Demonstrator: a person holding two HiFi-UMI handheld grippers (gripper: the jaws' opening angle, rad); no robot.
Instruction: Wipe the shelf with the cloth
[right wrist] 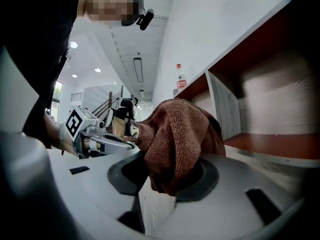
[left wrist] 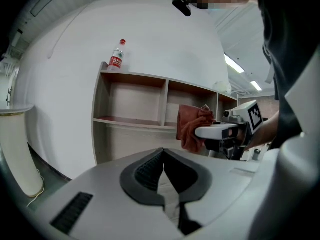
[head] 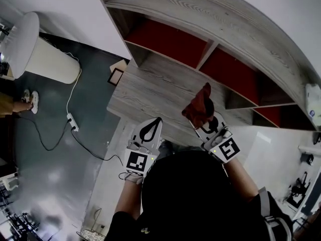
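A rust-brown cloth (head: 199,107) hangs bunched from my right gripper (head: 206,117), which is shut on it just above the front of the shelf's lower grey-wood board (head: 155,87). In the right gripper view the cloth (right wrist: 176,136) covers the jaws of the right gripper (right wrist: 169,160). My left gripper (head: 157,122) is to the left of it at the board's front edge, shut with nothing in it. The left gripper view shows the left gripper (left wrist: 162,153) with jaws together, and beyond them the cloth (left wrist: 192,126) and the shelf (left wrist: 131,121).
The shelf has red-lined compartments (head: 170,41). A water bottle (left wrist: 117,57) stands on its top board, and a white object (head: 313,103) sits at its right end. On the floor to the left are a white cylinder (head: 35,51), a power strip with cable (head: 73,121), and a person's shoes (head: 29,100).
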